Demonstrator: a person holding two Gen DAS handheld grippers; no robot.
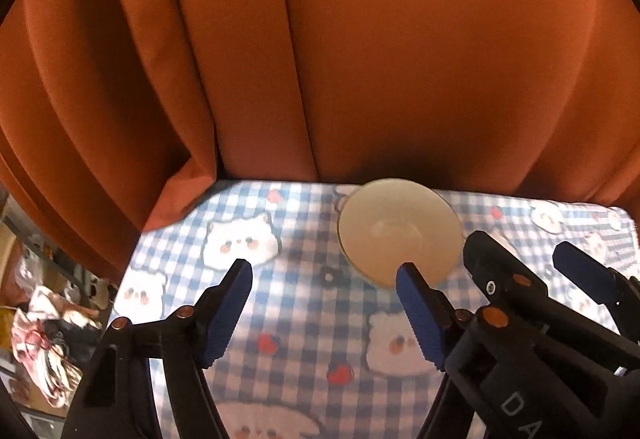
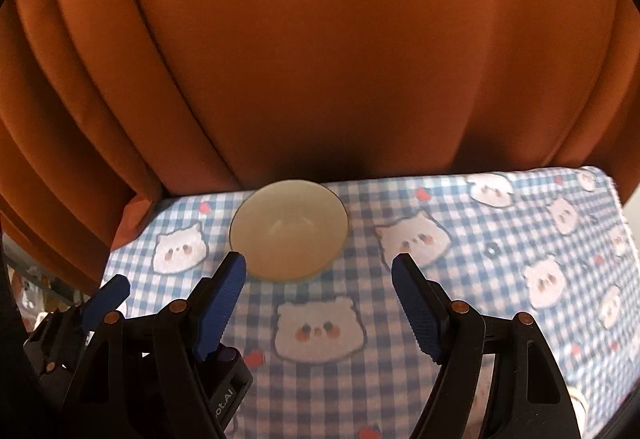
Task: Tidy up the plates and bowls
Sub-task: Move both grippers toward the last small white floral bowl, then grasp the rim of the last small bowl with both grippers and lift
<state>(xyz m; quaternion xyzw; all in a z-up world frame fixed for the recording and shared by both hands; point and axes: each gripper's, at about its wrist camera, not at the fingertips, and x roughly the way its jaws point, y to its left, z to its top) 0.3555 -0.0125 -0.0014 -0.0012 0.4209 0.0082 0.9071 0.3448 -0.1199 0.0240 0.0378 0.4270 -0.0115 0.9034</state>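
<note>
Only one bowl (image 1: 400,231) is in sight, and no plates can be made out in either view; two grippers hover over the table. That bowl (image 2: 289,229) is round, pale cream and slightly translucent, with a thin rim and a small flat base visible through its hollow. It stands upright with its mouth facing up, and being round it has no long axis to speak of. It sits near the far edge of the table, on a blue-and-white checked tablecloth (image 1: 296,303) printed with white bear faces and small red shapes, just in front of an orange curtain (image 1: 360,59) that hangs in folds behind that far edge. The left gripper (image 1: 324,275) is spread wide and holds nothing; its right blue pad overlaps the bowl's near rim in the left wrist view, though whether it touches cannot be told. The right gripper (image 2: 320,267) is likewise spread wide and holds nothing, with the bowl just beyond its left finger. In the left wrist view the right gripper (image 1: 520,255) shows at the right, beside the bowl. Past the table's left edge lies a blurred heap of clutter (image 1: 44,339).
</note>
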